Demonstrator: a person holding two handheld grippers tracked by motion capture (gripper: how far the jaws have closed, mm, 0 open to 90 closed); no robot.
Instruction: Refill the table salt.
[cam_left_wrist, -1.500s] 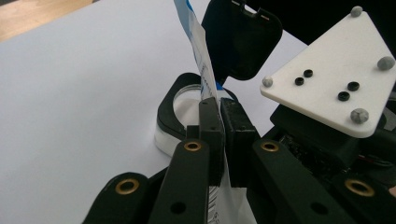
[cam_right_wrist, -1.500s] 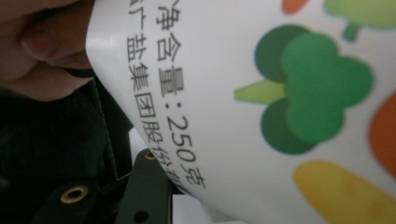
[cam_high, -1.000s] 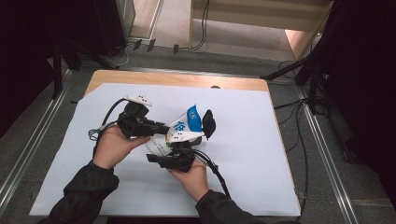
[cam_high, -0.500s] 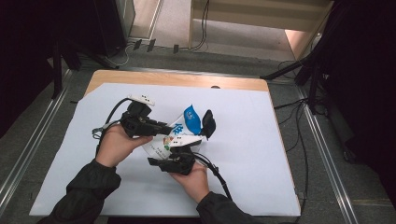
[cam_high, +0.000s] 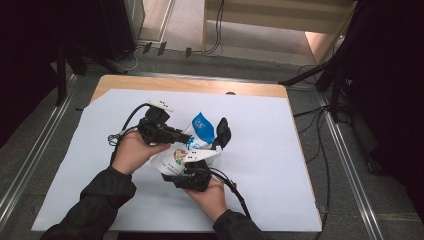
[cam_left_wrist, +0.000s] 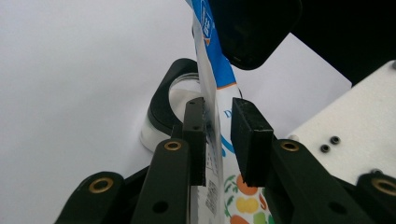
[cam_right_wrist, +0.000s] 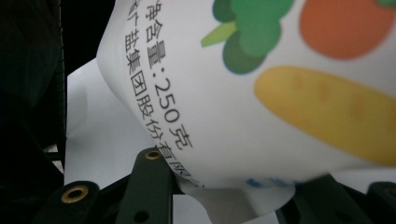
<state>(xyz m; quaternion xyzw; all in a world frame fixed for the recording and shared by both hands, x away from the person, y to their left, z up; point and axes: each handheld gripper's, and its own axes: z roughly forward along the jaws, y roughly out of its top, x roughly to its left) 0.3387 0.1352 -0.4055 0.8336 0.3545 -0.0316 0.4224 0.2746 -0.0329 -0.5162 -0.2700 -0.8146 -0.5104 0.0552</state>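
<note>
High view | L hand-held gripper (cam_high: 186, 136) opening, shifted down along pouch (cam_high: 200, 131)

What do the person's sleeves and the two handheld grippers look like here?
Both sleeves are dark, the left sleeve bunched at the cuff. The left gripper and right gripper have black bodies and black jaws with brass-coloured pivot rivets, a white plate on top, and a black cable trailing off.
</note>
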